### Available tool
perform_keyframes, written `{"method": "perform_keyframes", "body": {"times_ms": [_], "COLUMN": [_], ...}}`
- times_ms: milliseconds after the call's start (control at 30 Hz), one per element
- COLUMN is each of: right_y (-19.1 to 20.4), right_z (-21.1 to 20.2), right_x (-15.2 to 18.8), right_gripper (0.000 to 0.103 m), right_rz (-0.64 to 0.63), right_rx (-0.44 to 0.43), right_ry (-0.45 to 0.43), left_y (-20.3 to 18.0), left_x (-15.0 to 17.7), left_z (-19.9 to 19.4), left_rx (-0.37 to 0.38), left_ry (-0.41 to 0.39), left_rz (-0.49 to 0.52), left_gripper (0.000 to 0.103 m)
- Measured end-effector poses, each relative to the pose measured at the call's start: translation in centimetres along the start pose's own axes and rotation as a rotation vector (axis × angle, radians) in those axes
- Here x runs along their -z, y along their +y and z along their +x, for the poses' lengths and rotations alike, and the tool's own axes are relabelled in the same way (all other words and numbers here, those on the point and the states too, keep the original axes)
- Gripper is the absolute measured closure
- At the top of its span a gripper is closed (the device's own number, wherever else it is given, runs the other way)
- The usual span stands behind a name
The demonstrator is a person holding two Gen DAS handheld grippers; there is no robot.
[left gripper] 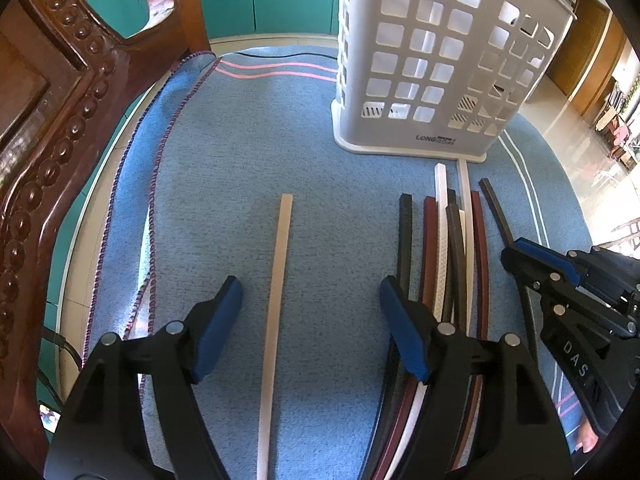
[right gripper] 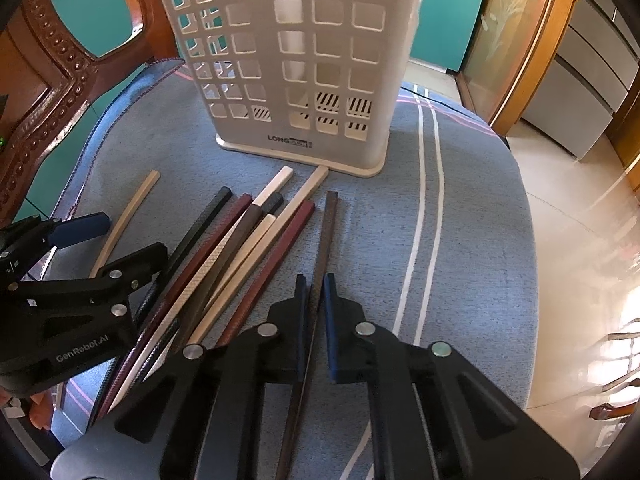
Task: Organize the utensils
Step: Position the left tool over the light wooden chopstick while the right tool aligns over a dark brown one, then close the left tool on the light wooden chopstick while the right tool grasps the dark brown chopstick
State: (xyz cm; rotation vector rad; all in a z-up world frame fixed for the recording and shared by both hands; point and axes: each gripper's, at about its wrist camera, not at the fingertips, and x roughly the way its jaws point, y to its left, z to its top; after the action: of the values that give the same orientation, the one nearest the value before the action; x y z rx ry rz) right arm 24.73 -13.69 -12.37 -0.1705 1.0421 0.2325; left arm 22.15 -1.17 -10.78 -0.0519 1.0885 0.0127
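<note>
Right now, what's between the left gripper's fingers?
One cream chopstick, lying lengthwise on the blue cloth down the middle of the gap. The left gripper is open and its pads don't touch the chopstick. This shows in the left wrist view.

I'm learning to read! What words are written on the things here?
"LONG", then a blurred part: base of the white plastic slotted basket.
"GenRobot.AI": body of the black left gripper.
"DAS", possibly cut off: body of the black right gripper.

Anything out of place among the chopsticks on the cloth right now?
One cream chopstick lies alone, apart from the bundle and left of it, between the open left hand-held gripper fingers. Nothing looks broken or spilled.
</note>
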Motion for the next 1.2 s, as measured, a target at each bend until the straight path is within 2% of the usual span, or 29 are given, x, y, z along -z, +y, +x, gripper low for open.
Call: {"method": "perform_keyframes", "body": {"times_ms": [167, 300, 467, 733, 800, 933, 1200], "right_y": [-1.1, -1.6, -2.0, -2.4, -2.5, -2.5, -1.6], "right_z": [-0.2, -0.4, -0.8, -0.9, -1.0, -0.7, 1.1], "right_x": [-0.2, -0.3, -0.6, -0.7, -0.8, -1.1, -2.1], "right_gripper": [0.094, 0.094, 0.094, 0.091, 0.088, 0.074, 0.074], "right_rz": [0.016, 0.028, 0.044, 0.053, 0.056, 0.060, 0.061], "right_rx": [0.001, 0.000, -0.010, -0.010, -0.014, -0.013, 0.053], "right_ry": [0.002, 0.000, -0.010, -0.004, -0.008, -0.016, -0.016], "left_y": [0.7, 2.7, 4.4, 3.3, 2.5, 1.8, 1.8], "left_x": [-0.3, -0.9, -1.0, -2.3, -2.7, -3.0, -2.6], "left_z": [-0.3, -1.3, -1.6, 0.5, 1.2, 2.1, 2.1], "left_rx": [0.017, 0.073, 0.087, 0.025, -0.003, -0.051, -0.051], "left_ry": [0.002, -0.015, -0.010, 0.014, 0.018, 0.032, 0.023], "left_rz": [-0.014, -0.071, -0.115, -0.069, -0.039, -0.021, -0.017], "left_gripper": [0.029, 0.028, 0.027, 0.027, 0.027, 0.027, 0.027]}}
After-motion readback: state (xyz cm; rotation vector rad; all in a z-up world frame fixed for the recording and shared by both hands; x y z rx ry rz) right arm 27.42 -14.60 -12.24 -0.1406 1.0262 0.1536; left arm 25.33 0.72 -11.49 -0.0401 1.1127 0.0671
